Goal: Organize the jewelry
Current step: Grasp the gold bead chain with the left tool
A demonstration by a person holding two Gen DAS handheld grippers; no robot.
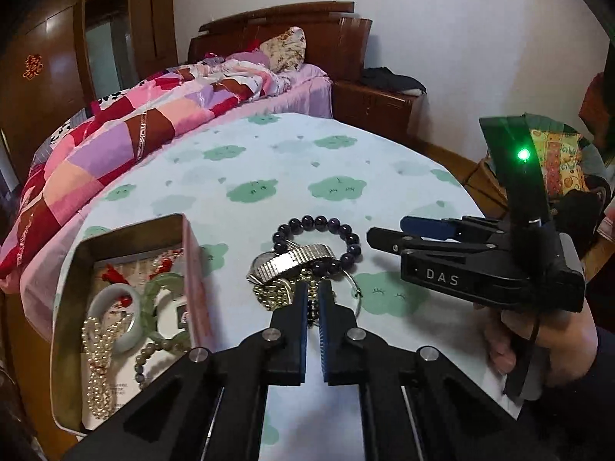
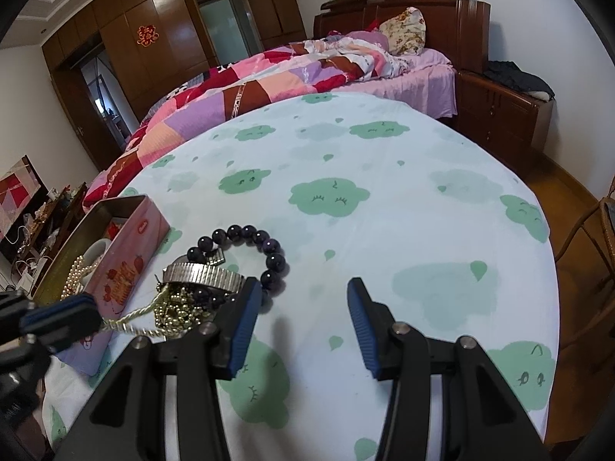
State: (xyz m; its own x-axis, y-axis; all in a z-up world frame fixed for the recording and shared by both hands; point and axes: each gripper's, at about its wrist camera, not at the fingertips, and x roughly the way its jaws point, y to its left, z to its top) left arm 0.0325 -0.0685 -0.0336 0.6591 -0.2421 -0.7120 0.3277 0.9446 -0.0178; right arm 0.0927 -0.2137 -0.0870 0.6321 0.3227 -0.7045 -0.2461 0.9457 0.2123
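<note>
Left wrist view: your left gripper (image 1: pixel 313 299) is pinched nearly closed on a twisted gold chain (image 2: pixel 130 320) from the jewelry heap (image 1: pixel 296 269), to lift it toward the open pink metal tin (image 1: pixel 192 269) just beside. Your right gripper (image 2: pixel 300 322) waits with fingers half apart, empty. Cloud-print tablecloth (image 2: pixel 384 153) beyond is bare; the table edge is close at your right

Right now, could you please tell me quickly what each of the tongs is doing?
Left tongs: closed on a gold chain from the jewelry pile.
Right tongs: open, holding nothing, above the tablecloth.
</note>
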